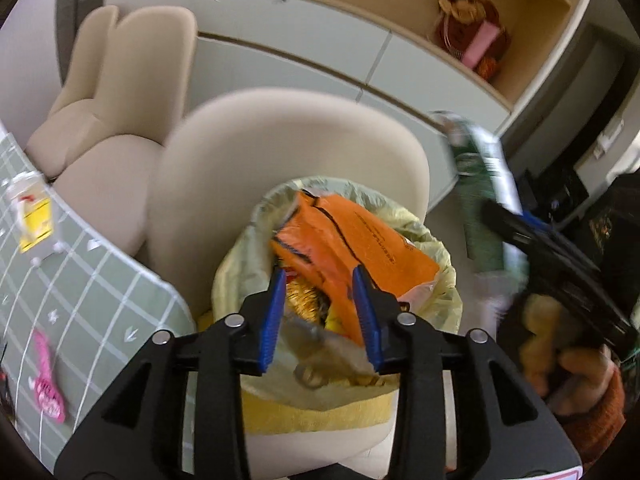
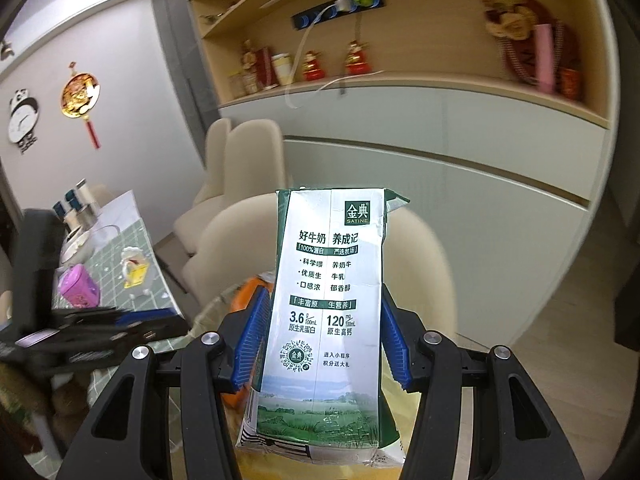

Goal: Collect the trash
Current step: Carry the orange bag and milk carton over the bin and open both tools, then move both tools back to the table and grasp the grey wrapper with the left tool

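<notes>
My right gripper (image 2: 322,300) is shut on a green-and-white milk carton (image 2: 326,300), held upright above the bin; the carton also shows blurred in the left wrist view (image 1: 476,184). A bin lined with a pale yellow-green bag (image 1: 440,292) stands on a beige chair and holds an orange packet (image 1: 352,240) and other wrappers. My left gripper (image 1: 320,280) is open and empty just above the bin's near rim. The right gripper (image 1: 520,224) shows at right in the left wrist view, the left gripper at lower left in the right wrist view.
A table with a green checked cloth (image 1: 80,280) is at left, with a yellow-labelled sachet (image 1: 34,216) and a pink item (image 1: 48,380) on it; a purple box (image 2: 78,292) sits there too. Beige chairs (image 1: 120,80) and a cabinet with shelves (image 2: 440,128) lie behind.
</notes>
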`<move>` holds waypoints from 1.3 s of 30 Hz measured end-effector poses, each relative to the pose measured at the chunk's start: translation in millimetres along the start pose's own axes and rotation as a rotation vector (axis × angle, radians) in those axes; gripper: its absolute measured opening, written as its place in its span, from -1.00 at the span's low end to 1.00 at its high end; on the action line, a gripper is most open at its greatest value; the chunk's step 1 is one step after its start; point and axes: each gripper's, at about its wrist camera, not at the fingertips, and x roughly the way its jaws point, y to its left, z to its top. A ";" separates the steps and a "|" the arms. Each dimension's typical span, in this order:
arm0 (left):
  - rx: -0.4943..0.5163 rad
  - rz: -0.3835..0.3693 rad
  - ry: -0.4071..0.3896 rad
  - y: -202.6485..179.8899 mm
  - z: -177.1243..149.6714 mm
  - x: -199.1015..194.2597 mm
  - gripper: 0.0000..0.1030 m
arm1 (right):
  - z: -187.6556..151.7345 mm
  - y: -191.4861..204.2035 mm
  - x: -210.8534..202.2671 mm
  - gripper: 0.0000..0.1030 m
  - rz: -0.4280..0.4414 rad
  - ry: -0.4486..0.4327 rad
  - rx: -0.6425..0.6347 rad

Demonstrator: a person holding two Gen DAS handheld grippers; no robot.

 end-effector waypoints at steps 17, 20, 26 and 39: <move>-0.234 0.199 -0.175 107.3 -54.5 -111.0 -0.05 | -38.2 30.6 74.2 -0.03 0.009 0.201 0.004; -0.282 0.203 -0.177 123.7 -62.0 -120.8 -0.05 | -41.7 29.1 74.0 -0.04 0.003 0.203 0.016; -0.304 0.220 -0.188 141.7 -73.9 -143.7 -0.05 | -46.4 29.1 78.7 -0.03 -0.028 0.198 0.045; -0.395 0.240 -0.209 191.7 -108.7 -181.5 0.03 | -44.5 51.3 18.2 0.12 -0.075 0.033 0.036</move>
